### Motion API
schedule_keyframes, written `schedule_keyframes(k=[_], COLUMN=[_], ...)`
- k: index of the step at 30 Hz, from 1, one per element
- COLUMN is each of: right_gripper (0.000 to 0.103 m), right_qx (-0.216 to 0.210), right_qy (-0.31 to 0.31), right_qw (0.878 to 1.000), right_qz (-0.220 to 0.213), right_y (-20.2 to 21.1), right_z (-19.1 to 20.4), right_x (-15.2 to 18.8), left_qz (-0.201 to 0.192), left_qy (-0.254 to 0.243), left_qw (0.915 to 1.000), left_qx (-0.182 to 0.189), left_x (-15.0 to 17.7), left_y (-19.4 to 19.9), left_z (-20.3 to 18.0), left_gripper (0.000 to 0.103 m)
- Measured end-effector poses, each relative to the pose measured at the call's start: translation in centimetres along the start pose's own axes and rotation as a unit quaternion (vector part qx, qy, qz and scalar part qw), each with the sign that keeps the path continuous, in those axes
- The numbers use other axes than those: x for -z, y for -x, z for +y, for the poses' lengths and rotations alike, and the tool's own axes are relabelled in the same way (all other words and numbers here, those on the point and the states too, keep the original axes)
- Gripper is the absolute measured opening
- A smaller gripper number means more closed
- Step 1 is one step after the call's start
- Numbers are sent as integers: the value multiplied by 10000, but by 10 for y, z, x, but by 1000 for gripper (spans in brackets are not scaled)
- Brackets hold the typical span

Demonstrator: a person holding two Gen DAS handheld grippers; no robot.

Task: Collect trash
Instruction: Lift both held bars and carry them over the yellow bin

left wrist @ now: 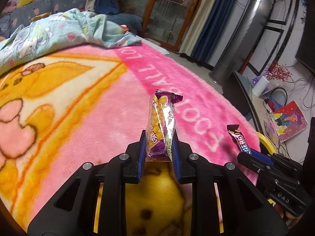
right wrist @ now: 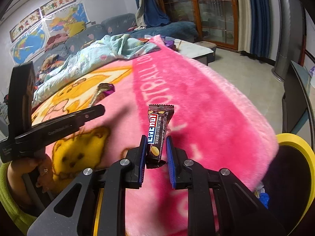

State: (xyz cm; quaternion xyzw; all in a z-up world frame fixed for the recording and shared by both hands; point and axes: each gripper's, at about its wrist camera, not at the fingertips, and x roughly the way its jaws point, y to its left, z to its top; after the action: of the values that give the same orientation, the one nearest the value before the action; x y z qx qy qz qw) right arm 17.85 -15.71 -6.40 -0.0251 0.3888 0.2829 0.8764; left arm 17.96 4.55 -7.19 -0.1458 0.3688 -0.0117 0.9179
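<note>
Your left gripper [left wrist: 159,147] is clamped on the purple snack packet [left wrist: 161,125]; your right gripper [right wrist: 157,151] pinches the dark candy-bar wrapper [right wrist: 157,135]. Both sit above the pink blanket [left wrist: 98,108], ready for the yellow-rimmed bin [right wrist: 295,139].

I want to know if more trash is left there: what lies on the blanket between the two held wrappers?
Nothing: in the left wrist view only bare pink blanket shows between the purple snack packet and the dark bar wrapper.
</note>
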Motion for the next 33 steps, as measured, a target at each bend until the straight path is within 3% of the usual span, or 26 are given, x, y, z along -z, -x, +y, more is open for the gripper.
schedule_keyframes(k=[17,33], right_gripper=[19,19], right_qx=[482,801], right_qy=[-463,-715], right_qw=[9973,9925], right_qz=[-291,-577], right_y=[51,93], right_z=[-57,-88], right_x=[9,21], left_qz=[-268,-363], left_qy=[-509,-915], left_qw=[9971,9912], left_qx=[497,887], left_x=[2,8], left_y=[29,43], left_z=[-57,-99], left_gripper=[17,17])
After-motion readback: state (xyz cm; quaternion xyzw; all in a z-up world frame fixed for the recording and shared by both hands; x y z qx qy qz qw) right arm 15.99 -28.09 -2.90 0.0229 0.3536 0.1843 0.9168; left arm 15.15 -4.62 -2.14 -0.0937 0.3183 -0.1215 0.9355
